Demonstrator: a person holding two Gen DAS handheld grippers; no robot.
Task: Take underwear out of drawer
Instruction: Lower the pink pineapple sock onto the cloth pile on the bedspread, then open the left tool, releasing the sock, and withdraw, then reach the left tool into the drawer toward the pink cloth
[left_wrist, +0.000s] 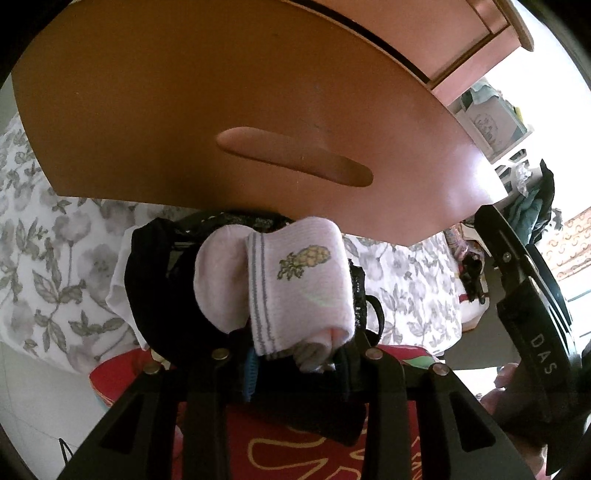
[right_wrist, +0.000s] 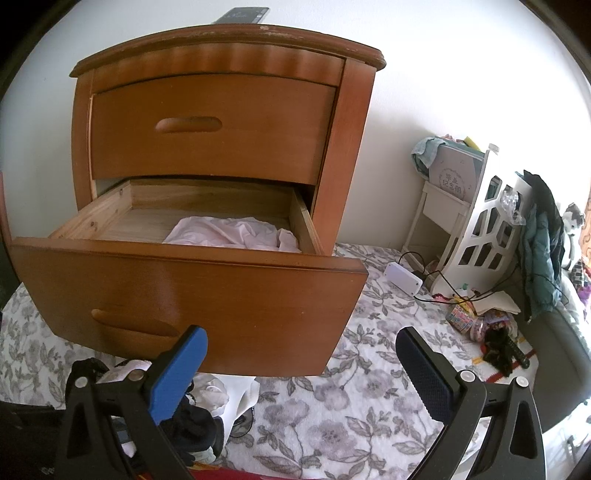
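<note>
I see my left gripper (left_wrist: 295, 354) pinching a black-and-pink bundle of underwear (left_wrist: 258, 288) below the brown wooden drawer (left_wrist: 221, 110); right gripper (right_wrist: 301, 365) spread, empty.

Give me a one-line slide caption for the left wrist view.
Left hand-held gripper clamps a bundle of dark underwear and pink pineapple socks below the open drawer front.

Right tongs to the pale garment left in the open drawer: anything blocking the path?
Yes, partly. The pulled-out drawer front stands between the open right tongs and the pale pink garment lying on the drawer floor. The drawer is open at the top and nothing covers the garment, so the way in looks to be up over the front panel.
</note>
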